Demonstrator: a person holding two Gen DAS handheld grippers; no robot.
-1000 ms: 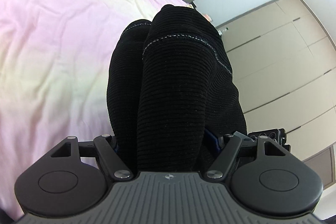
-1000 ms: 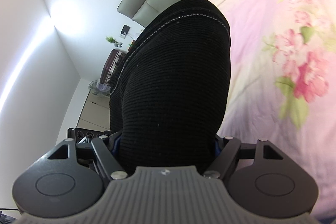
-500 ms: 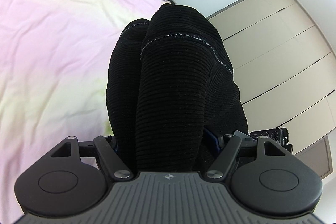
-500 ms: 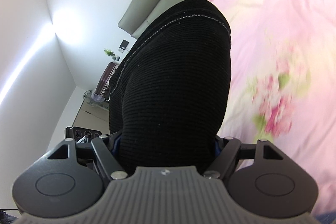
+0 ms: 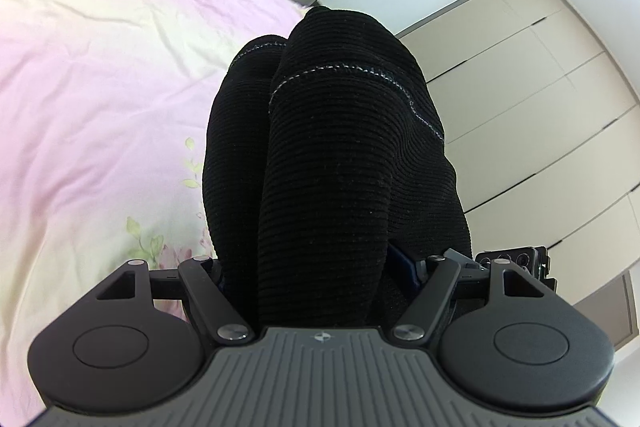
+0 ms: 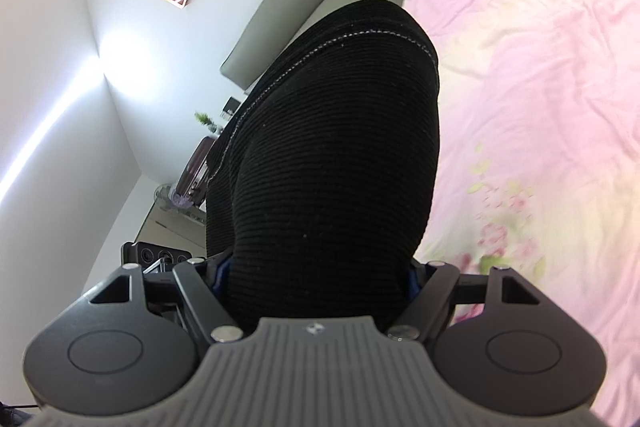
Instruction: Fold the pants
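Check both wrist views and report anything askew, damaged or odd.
Nothing stands out. The black pants are bunched in the left gripper and right gripper, both shut on the fabric, above the pink floral bedsheet. The sheet is wrinkled but shows no damage. The fingers are hidden by cloth.

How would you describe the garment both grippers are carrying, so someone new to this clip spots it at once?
Start from the pink floral bedspread that fills one side of each wrist view. In front of it, bunched black ribbed pants rise from between the fingers of the left gripper and the right gripper. It is the only dark fabric in view, crossed by a pale stitched seam.
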